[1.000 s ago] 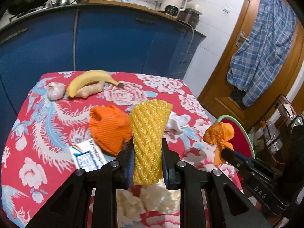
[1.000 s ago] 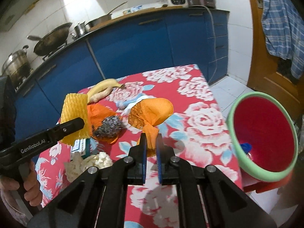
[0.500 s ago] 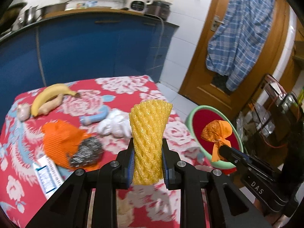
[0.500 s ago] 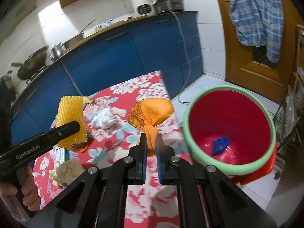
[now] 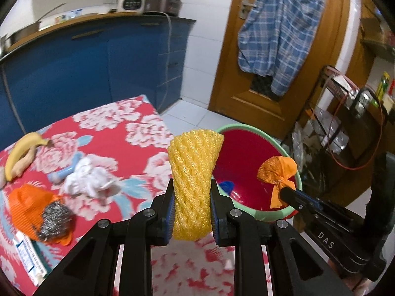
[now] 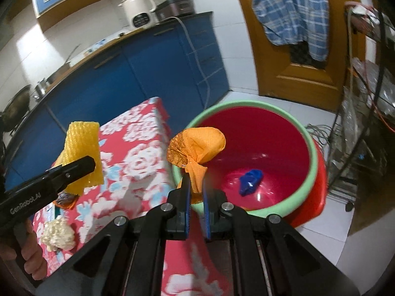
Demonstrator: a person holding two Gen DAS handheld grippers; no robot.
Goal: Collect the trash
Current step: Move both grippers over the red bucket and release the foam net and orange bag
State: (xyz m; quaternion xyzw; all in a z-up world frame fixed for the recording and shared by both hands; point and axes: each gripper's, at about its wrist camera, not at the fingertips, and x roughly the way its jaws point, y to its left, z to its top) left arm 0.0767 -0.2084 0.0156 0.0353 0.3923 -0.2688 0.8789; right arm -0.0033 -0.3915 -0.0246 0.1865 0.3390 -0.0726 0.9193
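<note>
My left gripper [image 5: 193, 192] is shut on a yellow foam fruit net [image 5: 193, 172], held upright over the table's right edge; the same yellow foam net [image 6: 82, 153] shows in the right wrist view. My right gripper [image 6: 196, 185] is shut on an orange crumpled wrapper [image 6: 197, 145], which hangs over the near rim of a red bin with a green rim [image 6: 279, 133]. That bin [image 5: 246, 153] stands on the floor beside the table, with a blue scrap [image 6: 250, 177] at its bottom. From the left wrist view the orange wrapper [image 5: 277, 172] is over the bin.
On the red flowered tablecloth [image 5: 123, 128] lie a banana [image 5: 19, 153], a white crumpled tissue [image 5: 86, 180], a steel scourer [image 5: 54, 219] on an orange net, a blue-white packet [image 5: 27, 256] and a white lump [image 6: 58, 231]. Blue cabinets stand behind; a wire rack [image 6: 365, 123] stands right.
Both grippers have swung right from above the table toward the bin, still holding their items. The orange wrapper now hangs over the bin's rim.
</note>
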